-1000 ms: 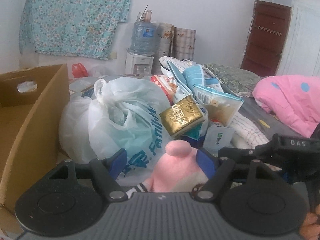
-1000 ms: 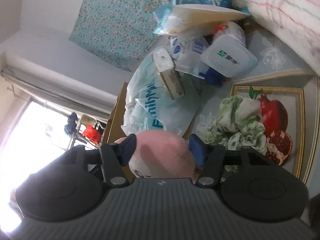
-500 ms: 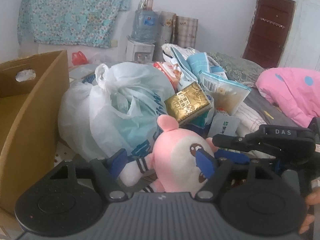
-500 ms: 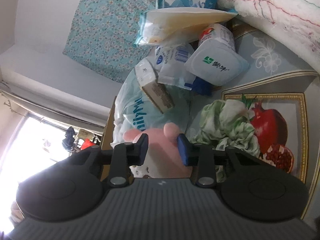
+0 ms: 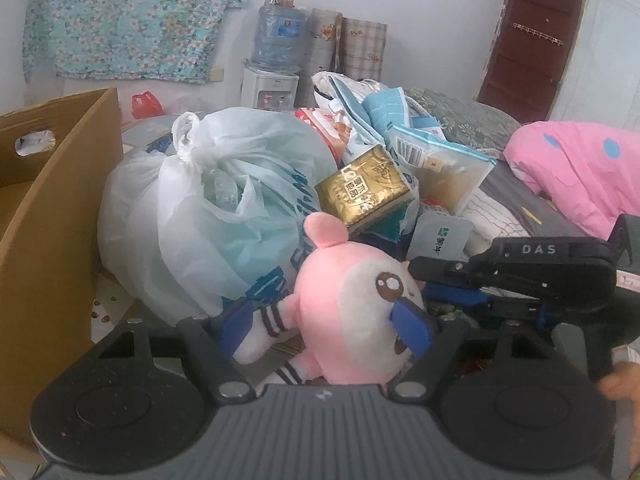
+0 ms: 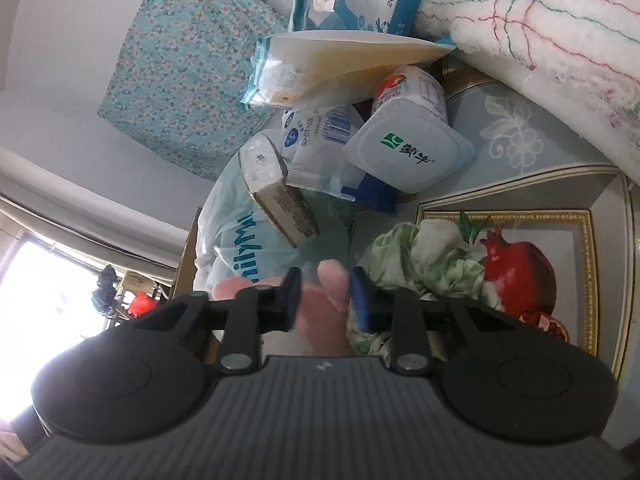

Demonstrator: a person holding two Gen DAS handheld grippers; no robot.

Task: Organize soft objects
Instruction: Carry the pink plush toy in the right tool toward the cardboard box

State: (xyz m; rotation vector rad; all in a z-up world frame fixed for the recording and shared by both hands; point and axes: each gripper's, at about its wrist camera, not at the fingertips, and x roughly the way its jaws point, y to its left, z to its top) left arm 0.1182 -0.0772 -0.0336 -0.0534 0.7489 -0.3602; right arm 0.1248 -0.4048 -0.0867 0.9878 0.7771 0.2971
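A: State what has changed in the last second.

B: The right gripper (image 6: 323,298) has narrowed its jaws from a wide stance around the plush toy (image 5: 352,308) to a close pinch on the toy's pink head; in the left wrist view the right gripper (image 5: 452,280) reaches in from the right and meets the head just beside the eye; more of the toy is in view now than a second ago, face and striped limbs included.

A: State the condition of the left gripper (image 5: 326,322).

B: Its jaws stand wide apart on either side of the toy; the right-hand finger (image 5: 412,326) overlaps the toy's face in the picture; contact cannot be confirmed; it grips nothing.

A: Locate the toy.

B: It is at the near edge of the tabletop (image 6: 516,136), in front of the tied plastic bag (image 5: 224,208) and below the gold packet (image 5: 364,188); the cardboard box (image 5: 60,208) stands to the left, open at the top.

A: State what this means for the task.

B: Judgement only: the right gripper appears to have control of the toy; the toy is not yet stored; the box is the likely destination; a pinch on soft stuffing may slip, so a deeper hold is advisable before any transfer.
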